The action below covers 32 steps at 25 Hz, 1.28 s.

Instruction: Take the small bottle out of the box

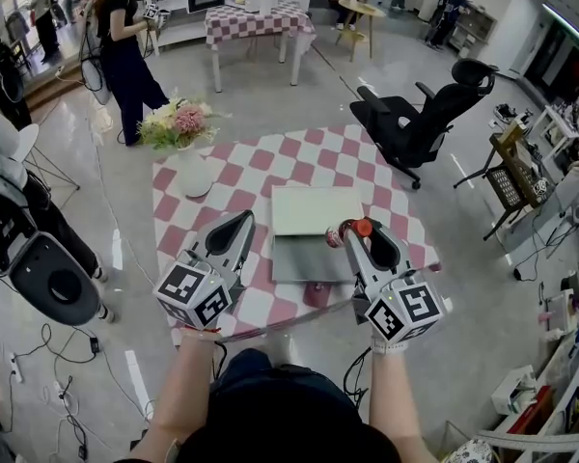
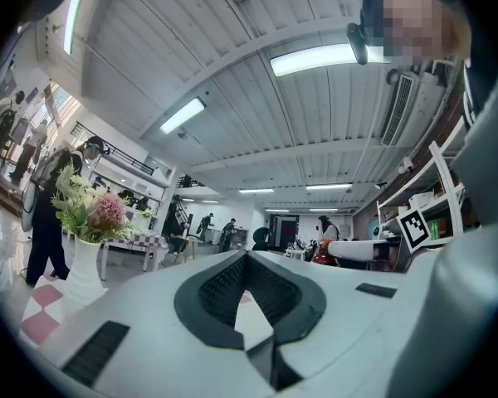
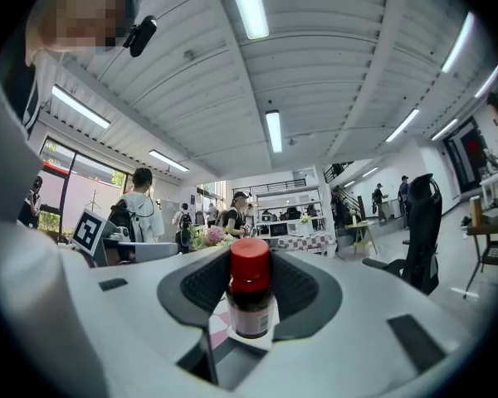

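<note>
Off to the left of the left gripper [image 1: 239,220], a white vase of pink and cream flowers [image 1: 187,152] on the red-and-white checked tablecloth [image 1: 261,172]. Left gripper [image 2: 247,257] closed tip to tip, nothing between the pads. Between the two tools, a flat grey box with a pale raised lid [image 1: 304,257]. Right gripper [image 1: 359,231] clamped on the small brown glass bottle with a red cap [image 3: 251,295], upright between the pads, over the box's right edge.

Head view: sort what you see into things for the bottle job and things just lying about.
Job: small bottle, clamped in the right gripper; open box on the checkered table.
Lying about: vase of flowers; black office chair; left gripper, shut on nothing.
</note>
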Motion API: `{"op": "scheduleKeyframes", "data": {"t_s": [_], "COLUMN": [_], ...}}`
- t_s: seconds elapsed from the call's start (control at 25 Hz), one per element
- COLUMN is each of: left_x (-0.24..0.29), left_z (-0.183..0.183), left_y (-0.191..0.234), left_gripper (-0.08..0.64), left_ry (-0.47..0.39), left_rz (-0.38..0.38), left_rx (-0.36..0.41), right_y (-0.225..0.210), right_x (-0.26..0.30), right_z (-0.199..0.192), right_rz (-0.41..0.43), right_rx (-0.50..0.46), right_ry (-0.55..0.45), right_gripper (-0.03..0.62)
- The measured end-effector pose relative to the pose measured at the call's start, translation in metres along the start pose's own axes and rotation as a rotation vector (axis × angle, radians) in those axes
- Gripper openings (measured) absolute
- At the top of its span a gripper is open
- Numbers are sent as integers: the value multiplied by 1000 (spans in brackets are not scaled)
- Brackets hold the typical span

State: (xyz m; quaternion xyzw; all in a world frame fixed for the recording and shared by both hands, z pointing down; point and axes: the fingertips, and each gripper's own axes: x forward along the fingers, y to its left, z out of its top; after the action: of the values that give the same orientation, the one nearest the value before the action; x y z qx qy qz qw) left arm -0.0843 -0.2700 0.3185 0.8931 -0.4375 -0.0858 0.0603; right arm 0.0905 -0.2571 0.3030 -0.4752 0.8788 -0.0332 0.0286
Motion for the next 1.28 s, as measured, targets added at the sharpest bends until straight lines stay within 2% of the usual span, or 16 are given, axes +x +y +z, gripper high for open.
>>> {"op": "scheduleKeyframes", "data": {"t_s": [1.28], "left_x": [2], "left_z": [-3], "left_y": [9], "left_gripper": [2], "left_ry": [0], "left_rz": [11], "left_rx": [-15], "right_y": [0], "right_x": [6], "right_z": [-5], "right_rz": [-3], "right_rx": [6], "right_ry": [0], "right_gripper": [146]}}
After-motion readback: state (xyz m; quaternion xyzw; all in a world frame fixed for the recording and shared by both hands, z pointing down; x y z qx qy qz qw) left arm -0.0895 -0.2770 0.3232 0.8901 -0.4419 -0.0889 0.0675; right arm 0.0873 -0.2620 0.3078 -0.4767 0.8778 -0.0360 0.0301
